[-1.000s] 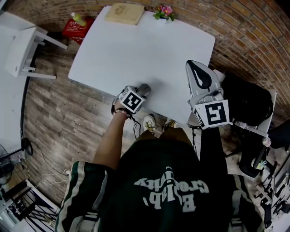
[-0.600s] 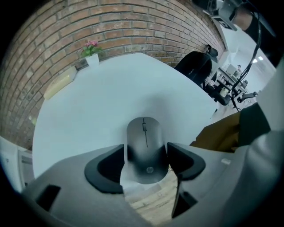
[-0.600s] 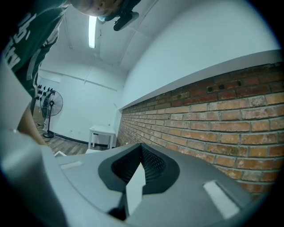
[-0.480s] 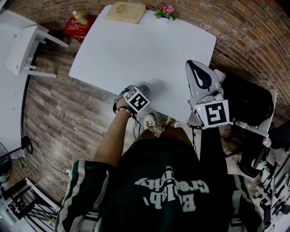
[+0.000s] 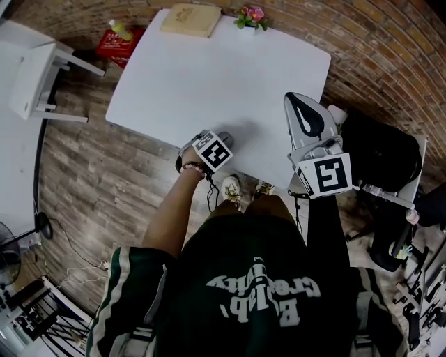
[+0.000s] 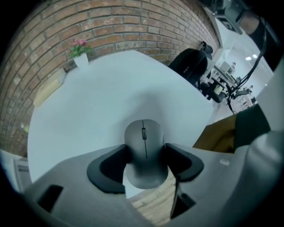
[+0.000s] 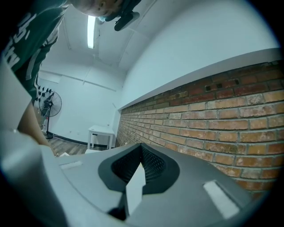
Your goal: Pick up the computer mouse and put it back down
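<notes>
A grey computer mouse [image 6: 143, 137] lies at the near edge of the white table [image 6: 88, 106], its rear end past the rim over the wooden floor. My left gripper [image 6: 146, 153] points steeply down with one pad against each side of the mouse. Its jaws have just been closing on the mouse. In the head view the mouse [image 5: 225, 138] peeks out beyond the left gripper [image 5: 219, 143]. I cannot tell whether the mouse is lifted. My right gripper [image 5: 304, 111] is held level by the table's right edge; its jaws [image 7: 141, 148] meet with nothing between them.
A tan book [image 5: 191, 19] and a small pot of pink flowers [image 5: 252, 17] stand at the table's far edge. A black chair [image 5: 383, 153] is to the right, a white stool [image 5: 35, 77] and a red box [image 5: 118, 38] to the left. A brick wall runs behind.
The left gripper's marker cube has rolled and shifted slightly to the right over the mouse. The mouse stays at the table's near edge. The right gripper has not moved.
</notes>
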